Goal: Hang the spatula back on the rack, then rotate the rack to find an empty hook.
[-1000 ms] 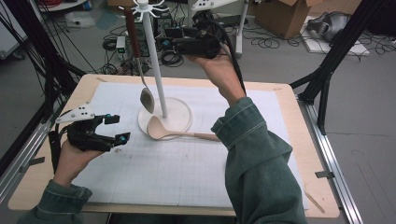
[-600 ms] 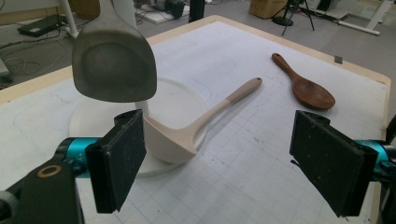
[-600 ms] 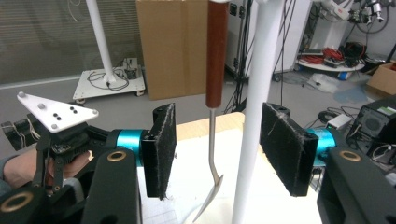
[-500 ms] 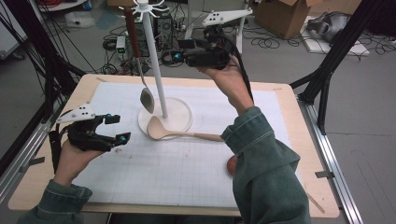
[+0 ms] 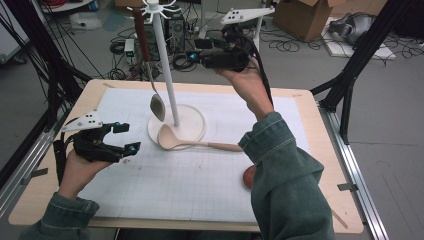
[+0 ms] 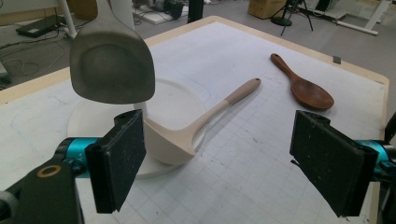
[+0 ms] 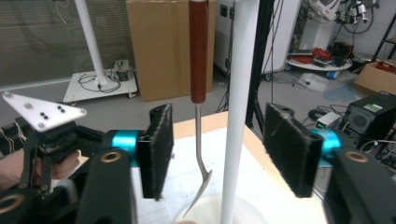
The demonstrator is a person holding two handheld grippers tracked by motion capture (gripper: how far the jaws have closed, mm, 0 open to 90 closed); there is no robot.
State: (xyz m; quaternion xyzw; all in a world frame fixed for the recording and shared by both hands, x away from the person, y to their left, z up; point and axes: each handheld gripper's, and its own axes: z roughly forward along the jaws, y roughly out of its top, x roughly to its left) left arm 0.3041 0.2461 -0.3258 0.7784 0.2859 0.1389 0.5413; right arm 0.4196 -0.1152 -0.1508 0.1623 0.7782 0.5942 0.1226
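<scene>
Table below; hanging spatula ahead between open right gripper pads, untouched.

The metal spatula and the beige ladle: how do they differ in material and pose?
The metal spatula hangs upright from the white stand; the beige ladle lies flat, its bowl on the stand's base. The spatula is grey metal with a reddish-brown handle; the ladle is beige all over. Both are long-handled kitchen tools.

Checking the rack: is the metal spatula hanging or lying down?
Hanging. The metal spatula dangles upright from the white stand, its blade clear of the base; the beige ladle lies on the table.
</scene>
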